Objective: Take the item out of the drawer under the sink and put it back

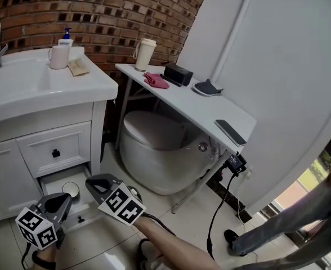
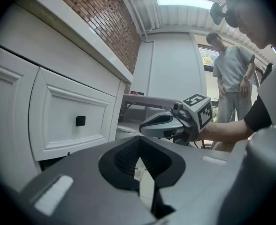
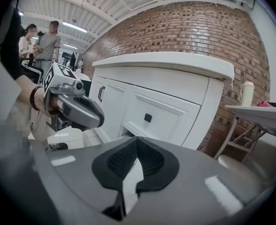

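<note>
Round, dark-rimmed white item (image 1: 71, 189) is sitting in the pulled-out white bottom drawer (image 1: 53, 180), roughly 9 o'clock off the right gripper (image 1: 91, 182), whose jaws are pressing together on nothing. Left gripper (image 1: 65, 200), likewise closed and empty, is hovering at its 6 o'clock.

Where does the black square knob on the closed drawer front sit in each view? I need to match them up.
Head view: black knob at lower left, just above the open drawer.
Left gripper view: black knob left of centre, above the jaws.
Right gripper view: black knob slightly right of centre, above the jaws.
Shared landmark: the brick wall, in all three views.
</note>
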